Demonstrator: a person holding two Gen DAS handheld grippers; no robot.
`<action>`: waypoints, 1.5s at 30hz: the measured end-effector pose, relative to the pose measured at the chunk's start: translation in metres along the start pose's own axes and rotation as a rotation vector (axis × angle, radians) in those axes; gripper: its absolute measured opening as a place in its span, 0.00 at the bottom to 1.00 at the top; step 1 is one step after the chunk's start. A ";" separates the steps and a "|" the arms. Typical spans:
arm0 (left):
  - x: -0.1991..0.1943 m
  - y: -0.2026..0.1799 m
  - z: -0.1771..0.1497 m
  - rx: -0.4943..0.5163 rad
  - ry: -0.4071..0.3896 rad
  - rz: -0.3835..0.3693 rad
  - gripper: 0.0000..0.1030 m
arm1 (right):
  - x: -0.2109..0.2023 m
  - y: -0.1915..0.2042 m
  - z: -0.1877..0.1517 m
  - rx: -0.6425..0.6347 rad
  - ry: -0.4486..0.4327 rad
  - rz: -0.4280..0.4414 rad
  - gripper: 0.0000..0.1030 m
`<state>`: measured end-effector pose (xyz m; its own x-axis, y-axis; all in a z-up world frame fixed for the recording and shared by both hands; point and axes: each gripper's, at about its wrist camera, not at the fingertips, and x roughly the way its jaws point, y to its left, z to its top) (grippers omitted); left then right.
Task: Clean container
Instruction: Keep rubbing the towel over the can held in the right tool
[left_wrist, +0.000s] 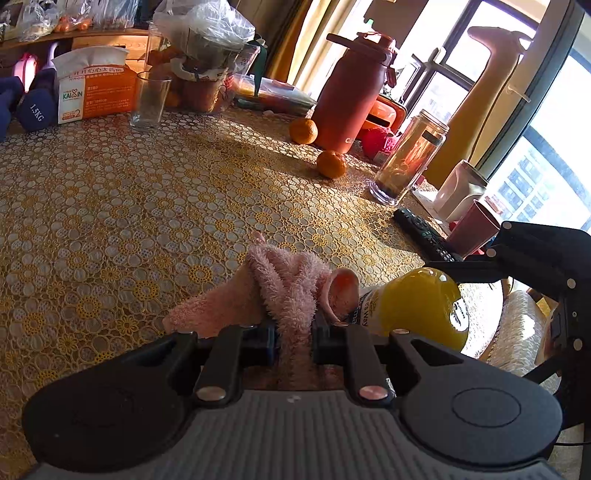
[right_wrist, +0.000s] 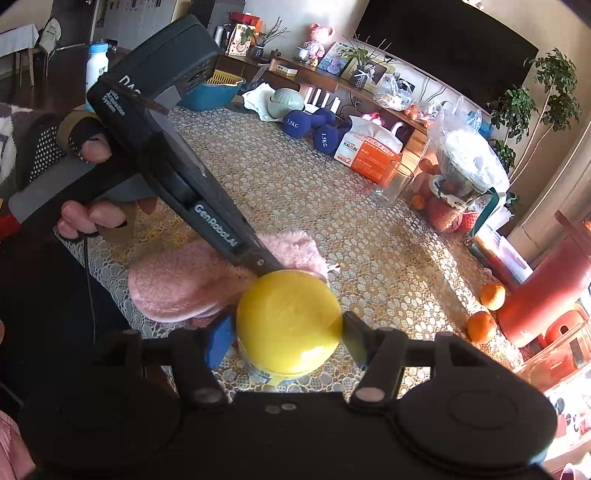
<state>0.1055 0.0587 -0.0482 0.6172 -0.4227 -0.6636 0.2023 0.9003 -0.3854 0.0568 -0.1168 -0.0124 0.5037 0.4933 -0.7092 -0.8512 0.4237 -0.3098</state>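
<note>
A jar with a yellow lid (right_wrist: 290, 323) is clamped at the lid by my right gripper (right_wrist: 286, 334), blue pads on both sides. In the left wrist view the same jar (left_wrist: 417, 306) lies tilted at the right, its white label partly showing. My left gripper (left_wrist: 294, 334) is shut on a fluffy pink cloth (left_wrist: 284, 291), which bunches up against the jar's side. From the right wrist view the pink cloth (right_wrist: 177, 284) spreads on the table left of the jar, under the left gripper's black body (right_wrist: 166, 155), held by a gloved hand (right_wrist: 85, 144).
The table (left_wrist: 147, 206) has a yellow lace cover. On it stand a drinking glass (left_wrist: 149, 99), a tissue pack (left_wrist: 96, 86), a red flask (left_wrist: 351, 92), two oranges (left_wrist: 331, 164), a glass bottle (left_wrist: 410, 158), a remote (left_wrist: 424, 234), and blue dumbbells (right_wrist: 310, 127).
</note>
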 end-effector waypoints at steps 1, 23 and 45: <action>-0.004 0.005 -0.002 -0.008 -0.003 0.007 0.16 | 0.001 -0.002 0.001 -0.006 0.004 0.003 0.60; -0.010 0.037 -0.009 -0.054 -0.019 0.159 0.16 | 0.016 -0.034 0.022 0.029 0.072 0.116 0.61; -0.007 0.032 -0.011 -0.052 -0.022 0.184 0.16 | 0.017 -0.063 0.033 0.588 0.143 -0.016 0.71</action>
<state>0.0989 0.0891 -0.0629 0.6566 -0.2489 -0.7119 0.0455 0.9553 -0.2921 0.1238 -0.1105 0.0161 0.4561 0.3937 -0.7981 -0.5991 0.7990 0.0518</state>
